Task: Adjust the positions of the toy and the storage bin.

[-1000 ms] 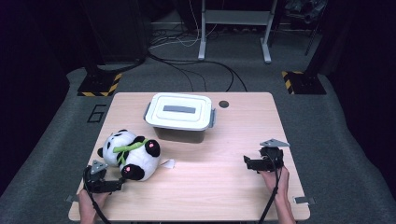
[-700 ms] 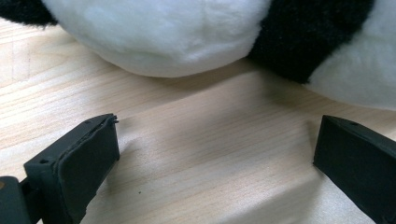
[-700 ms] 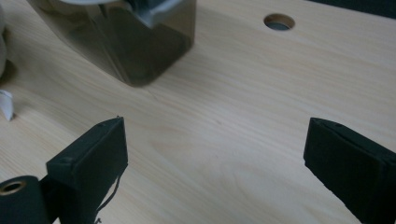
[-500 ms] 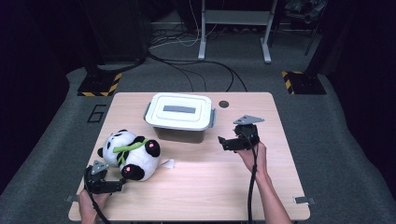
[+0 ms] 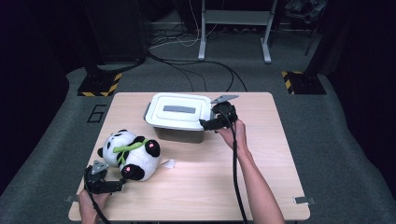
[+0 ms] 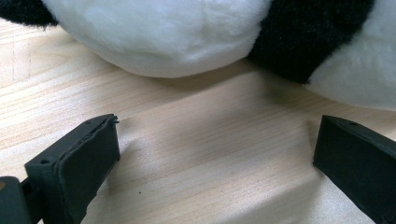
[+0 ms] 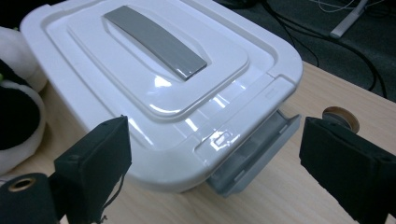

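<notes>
This is looking like a lab or recording studio rather than a home. A bare wooden counter (image 5: 261, 154) is standing alone on grey carpet (image 5: 327, 140), with dark surroundings closing in on all sides. Black cables (image 5: 196, 70) are trailing across the floor, hazard-striped stand bases (image 5: 99, 86) are sitting at both far corners, and a metal frame (image 5: 233, 28) is standing behind.

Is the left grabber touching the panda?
Apart. The left gripper view shows bare table between the open left gripper and the panda.
</notes>
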### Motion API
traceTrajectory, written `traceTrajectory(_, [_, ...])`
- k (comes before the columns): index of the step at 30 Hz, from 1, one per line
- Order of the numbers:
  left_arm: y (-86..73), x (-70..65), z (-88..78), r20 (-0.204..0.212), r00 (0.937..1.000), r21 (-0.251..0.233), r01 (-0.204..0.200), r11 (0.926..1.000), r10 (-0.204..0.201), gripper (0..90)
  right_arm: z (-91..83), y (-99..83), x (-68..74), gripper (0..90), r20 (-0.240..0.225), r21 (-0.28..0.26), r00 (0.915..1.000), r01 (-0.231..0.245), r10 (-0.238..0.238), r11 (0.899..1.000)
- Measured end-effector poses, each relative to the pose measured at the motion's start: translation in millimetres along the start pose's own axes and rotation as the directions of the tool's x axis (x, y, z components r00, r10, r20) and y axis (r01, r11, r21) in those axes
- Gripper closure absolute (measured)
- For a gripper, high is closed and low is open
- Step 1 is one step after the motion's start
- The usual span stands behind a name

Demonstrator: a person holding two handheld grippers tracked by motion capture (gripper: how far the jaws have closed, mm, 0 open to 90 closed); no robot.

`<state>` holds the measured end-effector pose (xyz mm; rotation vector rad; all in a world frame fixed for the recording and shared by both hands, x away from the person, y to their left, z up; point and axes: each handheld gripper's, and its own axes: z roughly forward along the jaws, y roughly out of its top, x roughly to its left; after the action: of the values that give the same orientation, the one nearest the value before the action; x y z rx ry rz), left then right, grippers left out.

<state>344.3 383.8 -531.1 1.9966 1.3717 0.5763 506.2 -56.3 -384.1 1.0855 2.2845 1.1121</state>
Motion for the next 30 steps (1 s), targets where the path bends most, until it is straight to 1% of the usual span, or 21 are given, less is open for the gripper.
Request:
traceTrajectory(1, [-0.1,-0.2,-0.1,0.001,1.0000,0.000,0.001,1.0000,-0.001,0.1,4.7,3.1,-1.4,8.4,0.005,0.006,0.9999,0.016,-0.016,1.000])
traceTrajectory(3, [-0.2,-0.4,-0.3,0.002,1.0000,0.000,0.002,1.0000,-0.002,0.5,13.5,9.1,-0.7,11.0,0.012,0.021,0.9997,0.023,-0.023,1.000])
traceTrajectory(5, [-0.3,-0.3,0.2,0.001,1.0000,-0.006,0.002,1.0000,-0.002,0.5,20.8,13.9,-0.3,14.1,0.027,0.034,0.9995,0.018,-0.019,0.999])
traceTrajectory(6, [-0.4,-0.6,-0.1,0.003,1.0000,-0.002,0.006,1.0000,-0.006,0.6,24.5,16.3,-0.9,16.5,0.042,0.035,0.9989,0.021,-0.022,0.999])
traceTrajectory(7, [-0.4,-0.7,-0.1,0.004,1.0000,-0.003,0.005,1.0000,-0.005,0.7,27.9,18.8,-0.6,21.2,0.076,0.041,0.9970,0.007,-0.010,0.999])
traceTrajectory(8, [-0.6,-0.9,0.1,0.004,1.0000,-0.009,0.005,0.9999,-0.005,0.9,29.8,20.1,-2.1,23.6,0.087,0.047,0.9961,0.010,-0.014,0.999])
traceTrajectory(10, [-0.6,-1.1,0.0,0.005,1.0000,-0.010,0.005,0.9999,-0.005,1.3,34.0,21.5,-5.4,29.2,0.123,0.056,0.9924,-0.013,0.006,0.998])
traceTrajectory(11, [-0.8,-1.4,0.5,0.006,1.0000,-0.014,0.004,0.9999,-0.004,1.4,36.3,21.4,-8.2,32.2,0.132,0.061,0.9911,-0.022,0.014,0.998])
traceTrajectory(12, [-0.8,-1.4,0.5,0.006,1.0000,-0.014,0.004,0.9999,-0.004,1.5,36.3,21.4,-8.2,32.2,0.132,0.061,0.9911,-0.022,0.014,0.998])
traceTrajectory(13, [-0.8,-1.3,0.3,0.007,1.0000,-0.013,0.000,0.9999,0.000,1.5,39.5,20.2,-12.1,35.3,0.132,0.066,0.9903,-0.053,0.044,0.996])
traceTrajectory(14, [-0.7,-1.3,0.4,0.007,1.0000,-0.013,0.001,0.9999,-0.001,1.5,41.2,18.9,-14.2,36.5,0.132,0.061,0.9894,-0.068,0.059,0.996])
traceTrajectory(15, [-0.7,-1.4,0.5,0.007,1.0000,-0.013,0.001,0.9999,-0.001,1.5,42.0,17.7,-16.8,38.2,0.116,0.050,0.9902,-0.084,0.078,0.995])
traceTrajectory(16, [-0.7,-1.5,0.6,0.006,1.0000,-0.015,0.000,0.9999,0.000,1.6,42.5,17.6,-17.6,39.4,0.113,0.045,0.9901,-0.090,0.084,0.995])
traceTrajectory(17, [-0.5,-0.9,0.2,0.007,0.9999,-0.008,-0.009,0.9999,0.009,1.7,43.3,17.8,-18.0,41.0,0.114,0.040,0.9900,-0.088,0.083,0.995])
traceTrajectory(21, [-0.3,-1.1,0.4,0.008,0.9999,-0.007,-0.008,0.9999,0.008,1.9,46.3,20.3,-20.0,42.3,0.108,0.037,0.9900,-0.095,0.091,0.995])
traceTrajectory(22, [-0.4,-1.2,0.4,0.009,0.9999,-0.010,-0.008,0.9999,0.008,1.9,46.5,21.0,-21.6,45.2,0.110,0.039,0.9902,-0.090,0.085,0.995])
traceTrajectory(23, [-0.4,-1.2,0.3,0.010,0.9999,-0.011,-0.010,0.9999,0.010,2.1,46.3,20.7,-22.6,46.3,0.122,0.033,0.9883,-0.096,0.091,0.995])
traceTrajectory(25, [-0.5,-1.1,0.2,0.009,0.9999,-0.011,-0.008,0.9999,0.008,2.5,46.1,18.8,-25.6,46.7,0.108,0.025,0.9873,-0.120,0.117,0.992])
traceTrajectory(27, [-0.5,-1.2,0.1,0.008,0.9999,-0.011,-0.008,0.9999,0.008,2.6,44.7,17.4,-25.0,49.5,0.112,0.022,0.9844,-0.139,0.136,0.990])
traceTrajectory(28, [-0.4,-1.1,-0.1,0.010,0.9999,-0.008,-0.010,0.9999,0.010,2.6,43.9,17.3,-23.7,50.1,0.123,0.023,0.9827,-0.142,0.139,0.990])
traceTrajectory(30, [-0.3,-0.9,0.7,0.007,0.9999,-0.016,-0.010,0.9998,0.010,2.6,41.5,18.7,-20.4,52.3,0.151,0.040,0.9807,-0.131,0.123,0.991])
